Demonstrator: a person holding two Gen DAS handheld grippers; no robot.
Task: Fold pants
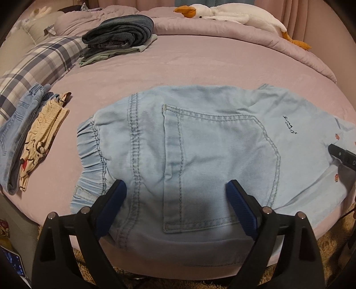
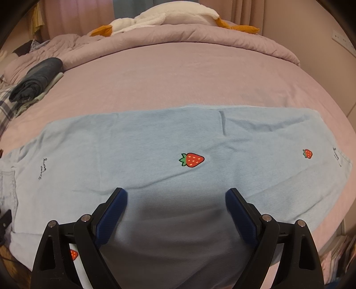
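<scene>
Light blue denim pants [image 1: 200, 142] lie flat across the pink bed, folded lengthwise, elastic waistband at the left and back pocket up. The legs with red strawberry prints show in the right wrist view [image 2: 178, 142], running to the hem at the right. My left gripper [image 1: 175, 193] is open and empty, just above the waist and pocket area. My right gripper [image 2: 175, 197] is open and empty above the near edge of the legs. Its black tip shows at the right edge of the left wrist view [image 1: 342, 155].
A stack of folded dark jeans and pale clothes [image 1: 120, 37] sits at the back left. More clothes [image 1: 33, 135] lie at the left by a plaid pillow [image 1: 40, 66]. A plush goose [image 1: 233, 17] lies on the rolled duvet [image 2: 200, 37] at the back.
</scene>
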